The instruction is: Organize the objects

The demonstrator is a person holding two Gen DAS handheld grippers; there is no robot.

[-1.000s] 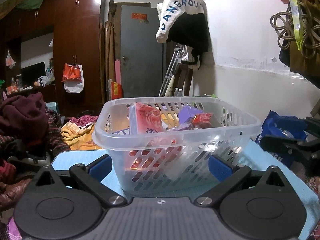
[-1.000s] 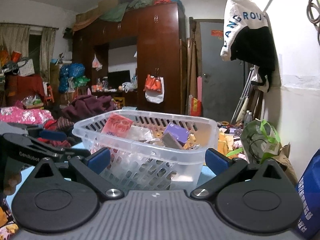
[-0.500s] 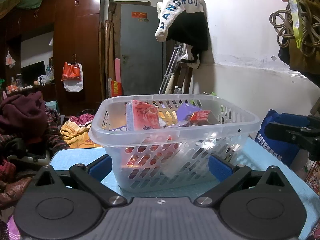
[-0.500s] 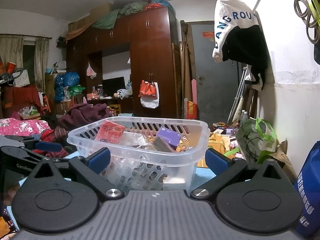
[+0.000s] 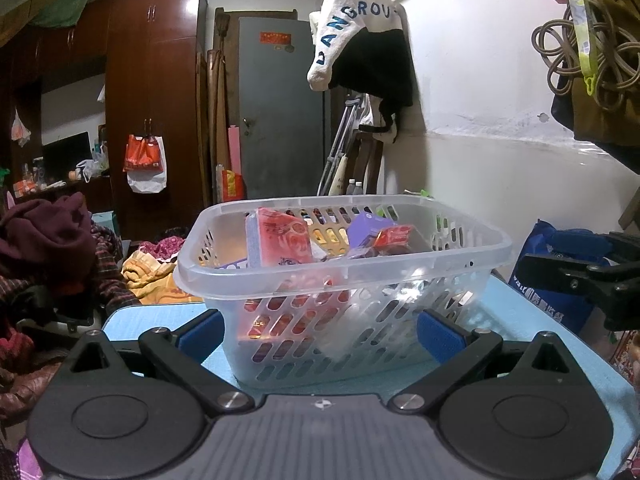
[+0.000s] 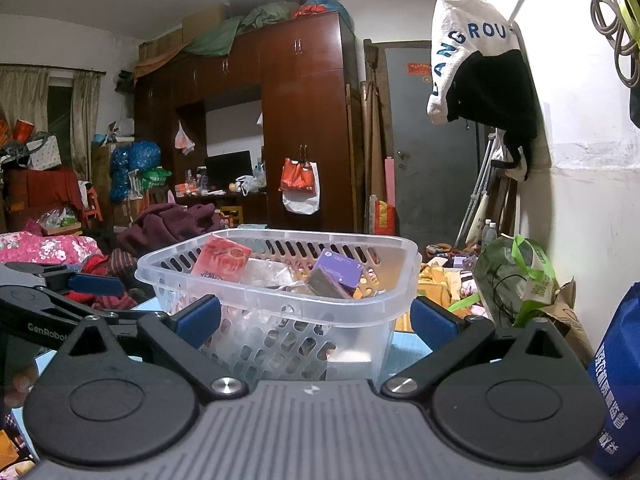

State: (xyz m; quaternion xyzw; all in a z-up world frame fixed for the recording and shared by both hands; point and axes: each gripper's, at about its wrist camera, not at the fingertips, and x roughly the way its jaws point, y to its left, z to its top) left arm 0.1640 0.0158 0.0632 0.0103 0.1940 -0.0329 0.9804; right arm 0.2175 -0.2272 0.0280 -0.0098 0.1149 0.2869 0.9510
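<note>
Change: both my tongs have backed off a little since a second ago, so the basket sits farther out in each view and more blue counter shows.
Basket: one clear slotted plastic basket (image 5: 344, 280) stands upright on the blue counter (image 5: 516, 312), ahead of both tongs and touched by neither.
Contents: I count one red packet (image 5: 280, 240) leaning upright at the left, one purple box (image 5: 370, 228) toward the back, and one small red pack (image 5: 394, 236) just beside the box; other wrappers lie lower down, too jumbled to count.
Left tongs: my left tongs (image 5: 320, 332) are spread wide, their two blue pads flanking the basket's lower wall, holding nothing.
Right tongs: my right tongs (image 6: 316, 320) are likewise wide apart and hold nothing; from the left wrist they show at the right edge.
Backdrop: one white-and-black jacket (image 5: 360, 40) hangs on the wall, and one dark wooden wardrobe (image 6: 280, 120) stands behind.
</note>
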